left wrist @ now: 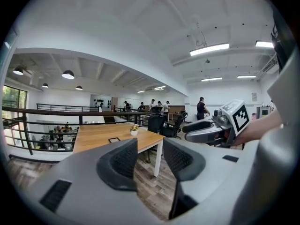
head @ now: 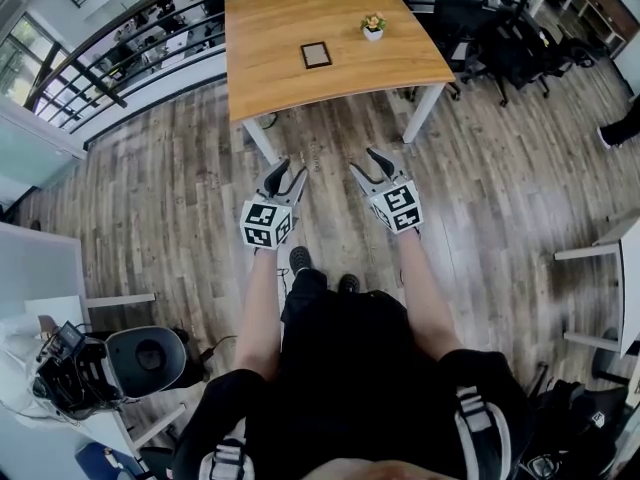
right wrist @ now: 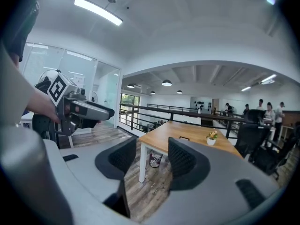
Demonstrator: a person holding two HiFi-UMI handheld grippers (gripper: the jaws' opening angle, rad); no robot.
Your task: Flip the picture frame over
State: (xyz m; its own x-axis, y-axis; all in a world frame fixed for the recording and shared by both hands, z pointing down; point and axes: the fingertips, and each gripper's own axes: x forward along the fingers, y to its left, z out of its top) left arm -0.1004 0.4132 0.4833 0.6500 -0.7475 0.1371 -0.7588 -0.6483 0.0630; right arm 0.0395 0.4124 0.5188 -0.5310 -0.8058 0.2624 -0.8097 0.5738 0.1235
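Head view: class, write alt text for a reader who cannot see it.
A standing person holds a left tool and right tool, both open and empty, over a wood floor, short of a wooden table. On the table lie a dark frame and a small potted plant.

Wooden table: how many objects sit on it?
2. A picture frame lies near the middle of the wooden table; a small potted plant stands right of it, toward the far edge. None seem hidden.
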